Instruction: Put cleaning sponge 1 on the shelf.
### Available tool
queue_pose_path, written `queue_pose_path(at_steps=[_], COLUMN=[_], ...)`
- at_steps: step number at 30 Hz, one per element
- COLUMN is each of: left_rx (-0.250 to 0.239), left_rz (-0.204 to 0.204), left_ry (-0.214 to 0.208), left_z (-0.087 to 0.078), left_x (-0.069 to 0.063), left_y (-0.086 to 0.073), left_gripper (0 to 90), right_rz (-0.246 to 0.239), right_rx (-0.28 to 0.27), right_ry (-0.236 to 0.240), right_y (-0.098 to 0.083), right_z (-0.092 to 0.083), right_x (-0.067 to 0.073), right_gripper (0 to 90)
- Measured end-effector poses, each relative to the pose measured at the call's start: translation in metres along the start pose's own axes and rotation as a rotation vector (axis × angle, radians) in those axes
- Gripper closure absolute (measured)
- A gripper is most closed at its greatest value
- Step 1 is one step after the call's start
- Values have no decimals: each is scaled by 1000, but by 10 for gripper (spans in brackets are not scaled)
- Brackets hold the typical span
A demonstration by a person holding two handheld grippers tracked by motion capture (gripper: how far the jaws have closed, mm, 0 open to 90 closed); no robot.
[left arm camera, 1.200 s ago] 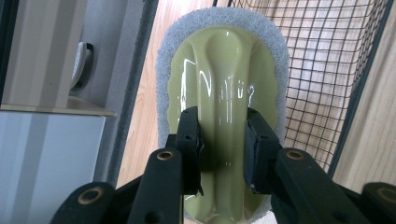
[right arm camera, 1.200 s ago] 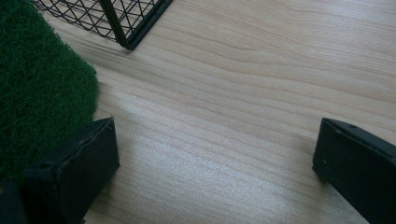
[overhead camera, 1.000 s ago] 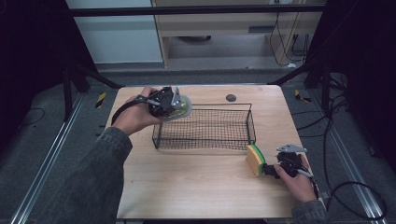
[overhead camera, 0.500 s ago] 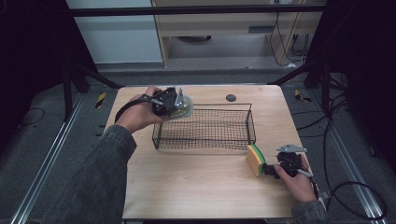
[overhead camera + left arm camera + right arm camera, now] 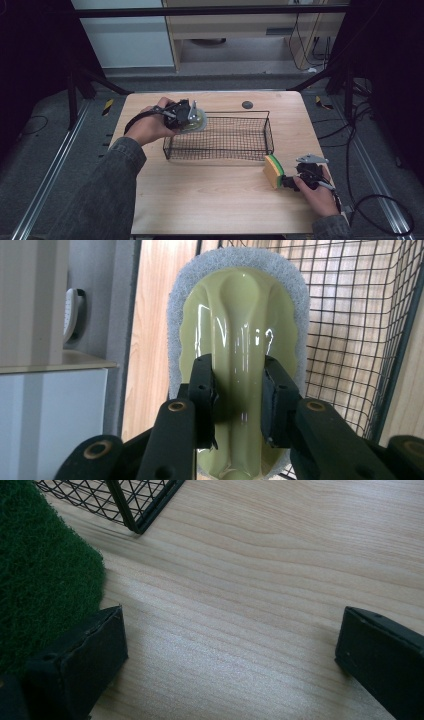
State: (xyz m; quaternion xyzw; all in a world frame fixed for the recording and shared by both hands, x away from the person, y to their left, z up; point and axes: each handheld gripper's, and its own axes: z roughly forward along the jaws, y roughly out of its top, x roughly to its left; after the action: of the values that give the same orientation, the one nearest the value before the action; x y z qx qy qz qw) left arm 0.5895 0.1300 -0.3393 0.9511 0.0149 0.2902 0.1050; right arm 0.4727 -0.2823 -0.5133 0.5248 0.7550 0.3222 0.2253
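Right now the scrub brush (image 5: pixel 235 335), a pale green plastic handle with a grey pad rim, sits clenched in the left claw (image 5: pixel 235 400), jaws pinching the raised central ridge; in the high view it hangs at the near-left corner of the wire basket (image 5: pixel 270 135), above the rim, not yet inside. Likely step: dropping it in. Risk: the ridge is glossy and narrow, so the brush could twist or slip out if the wrist tilts; released too early it catches the basket wall and falls outside onto the desk (image 5: pixel 210 200). Right claw (image 5: pixel 230 645) is released, jaws spread wide over bare wood, nothing between them. The yellow-green sponge (image 5: pixel 273 170) stands on edge just beside it, its green scouring face close to the left jaw; touching or not, can't tell. Sponge is near the basket's front-right corner. A small dark disc (image 5: pixel 247 105) lies behind the basket, out of the way. Nothing blocks the brush's path but the basket rim.
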Motion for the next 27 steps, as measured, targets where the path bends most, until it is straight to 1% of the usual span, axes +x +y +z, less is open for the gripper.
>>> queue_pose_path(at_steps=[4, 7, 10, 11, 13, 19, 21, 25, 27], left_rx=[-1, 13, 17, 11, 11, 11, 14, 17, 19], left_rz=[3, 14, 5, -5, -9, -4, 3, 9, 4], left_ry=[-9, -22, -29, -33, -37, -45, -58, -66, -74], left_z=[5, 10, 13, 14, 15, 17, 20, 23, 26], left_x=[-4, -7, -8, -8, -8, -9, -12, -14, -15], left_y=[-1, -3, -5, -7, -8, -7, -6, -6, -7], left_gripper=[707, 707, 707, 707, 707, 707, 707, 707, 707], right_rz=[0, -3, -2, -2, -3, -3, -2, -2, -3], right_rx=[0, 0, 0, 0, 0, 0, 0, 0, 0], right_ry=[0, 0, 1, 0, 0, 0, 1, 1, 0], right_y=[0, 0, 0, 0, 0, 0, 0, 0, 0], right_z=[0, 0, 0, 0, 0, 0, 0, 0, 0], right_x=[0, 0, 0, 0, 0, 0, 0, 0, 0], right_gripper=[5, 5, 4, 5, 4, 5, 5, 4, 4])
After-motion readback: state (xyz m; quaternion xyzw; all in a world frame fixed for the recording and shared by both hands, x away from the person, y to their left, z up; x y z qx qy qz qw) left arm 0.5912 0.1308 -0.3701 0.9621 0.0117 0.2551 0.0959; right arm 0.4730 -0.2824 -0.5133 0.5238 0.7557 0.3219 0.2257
